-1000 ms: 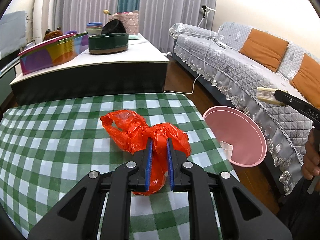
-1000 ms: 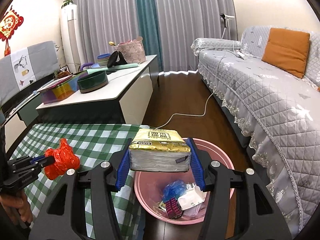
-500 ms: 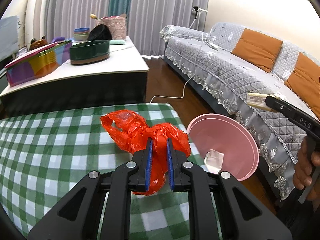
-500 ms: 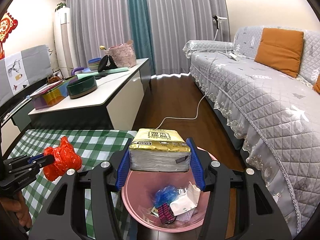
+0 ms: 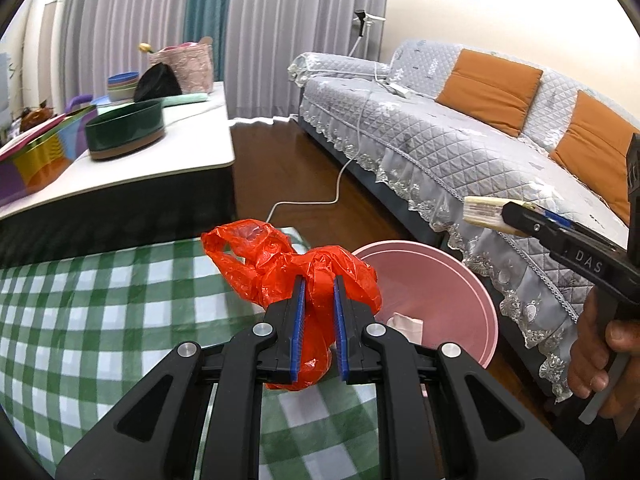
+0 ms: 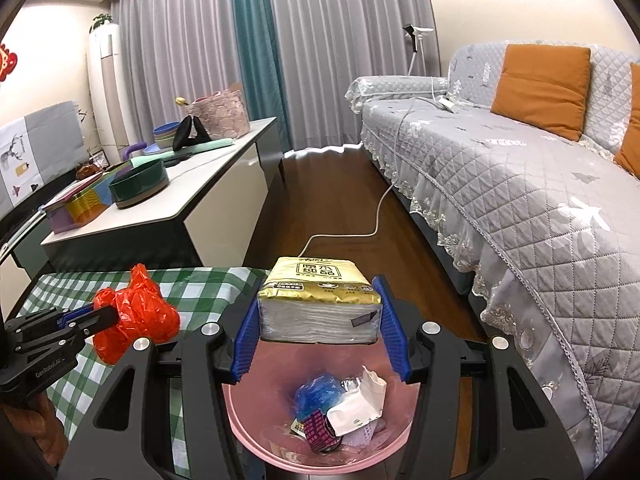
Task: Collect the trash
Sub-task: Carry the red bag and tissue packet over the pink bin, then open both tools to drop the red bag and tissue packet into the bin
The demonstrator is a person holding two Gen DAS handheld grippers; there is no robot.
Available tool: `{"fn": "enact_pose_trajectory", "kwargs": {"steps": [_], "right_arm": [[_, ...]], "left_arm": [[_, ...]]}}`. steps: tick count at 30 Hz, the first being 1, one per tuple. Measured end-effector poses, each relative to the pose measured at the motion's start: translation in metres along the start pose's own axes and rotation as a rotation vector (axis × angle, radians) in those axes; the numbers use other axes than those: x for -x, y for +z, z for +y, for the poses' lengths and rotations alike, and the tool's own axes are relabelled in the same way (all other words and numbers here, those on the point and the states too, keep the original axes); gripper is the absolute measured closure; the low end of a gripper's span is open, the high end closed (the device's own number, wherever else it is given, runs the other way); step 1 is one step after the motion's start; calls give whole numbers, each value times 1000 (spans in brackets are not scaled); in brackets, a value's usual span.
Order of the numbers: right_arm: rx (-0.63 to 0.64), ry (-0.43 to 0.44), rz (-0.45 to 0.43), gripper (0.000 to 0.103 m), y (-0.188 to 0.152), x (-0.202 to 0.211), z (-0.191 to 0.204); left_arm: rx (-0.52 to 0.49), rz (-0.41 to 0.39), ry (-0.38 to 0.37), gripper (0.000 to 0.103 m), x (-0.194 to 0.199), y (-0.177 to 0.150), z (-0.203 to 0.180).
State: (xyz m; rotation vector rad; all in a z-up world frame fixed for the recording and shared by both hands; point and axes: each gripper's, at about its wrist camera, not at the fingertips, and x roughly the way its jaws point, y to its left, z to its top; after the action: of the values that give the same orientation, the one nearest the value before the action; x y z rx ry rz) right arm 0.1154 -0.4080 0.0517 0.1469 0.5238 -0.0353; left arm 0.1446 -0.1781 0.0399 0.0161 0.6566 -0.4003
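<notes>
My left gripper [image 5: 318, 296] is shut on a crumpled red plastic bag [image 5: 304, 268], held above the right edge of the green checked table [image 5: 100, 312], next to the pink trash bin [image 5: 440, 296]. The bag also shows in the right wrist view [image 6: 136, 312]. My right gripper [image 6: 318, 332] is shut on a gold-wrapped tissue pack [image 6: 318, 300], held directly above the pink bin [image 6: 280, 448], which holds blue plastic, white paper and other trash. The tissue pack [image 5: 486, 212] shows at the right in the left wrist view.
A grey quilted sofa [image 6: 520, 184] with orange cushions runs along the right. A white low cabinet [image 6: 168, 196] behind the table carries a green bowl, a colourful box and a basket. A white cable [image 6: 372, 220] lies on the wooden floor.
Both grippers have moved toward the bin: the left carried the red bag rightward to the table's edge, and the right now looks more directly down into the bin.
</notes>
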Motion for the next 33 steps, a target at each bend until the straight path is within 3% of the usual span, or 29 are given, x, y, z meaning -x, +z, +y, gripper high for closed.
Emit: {"fn": "enact_pose_trajectory", "kwargs": {"steps": [16, 18, 19, 20, 21, 28, 30, 33], "right_arm": [[-53, -14, 33, 49, -1, -18, -17], [-69, -9, 52, 44, -1, -22, -20], [-82, -10, 57, 36, -2, -23, -23], [-89, -11, 56, 35, -2, -23, -25], [-96, -15, 58, 35, -2, -23, -27], [-125, -23, 67, 35, -4, -25, -34], [-125, -21, 70, 34, -4, -24, -33], [-110, -18, 65, 25, -5, -19, -27]], "left_arm": [[-61, 35, -107, 90, -36, 10, -50], [-70, 70, -146, 87, -45, 7, -57], [-69, 80, -157, 78, -49, 6, -59], [-64, 90, -165, 64, -51, 5, -60], [-58, 92, -171, 61, -52, 3, -60], [-39, 110, -161, 61, -44, -8, -55], [-31, 108, -157, 58, -38, -9, -52], [-20, 88, -139, 45, -21, -10, -48]]}}
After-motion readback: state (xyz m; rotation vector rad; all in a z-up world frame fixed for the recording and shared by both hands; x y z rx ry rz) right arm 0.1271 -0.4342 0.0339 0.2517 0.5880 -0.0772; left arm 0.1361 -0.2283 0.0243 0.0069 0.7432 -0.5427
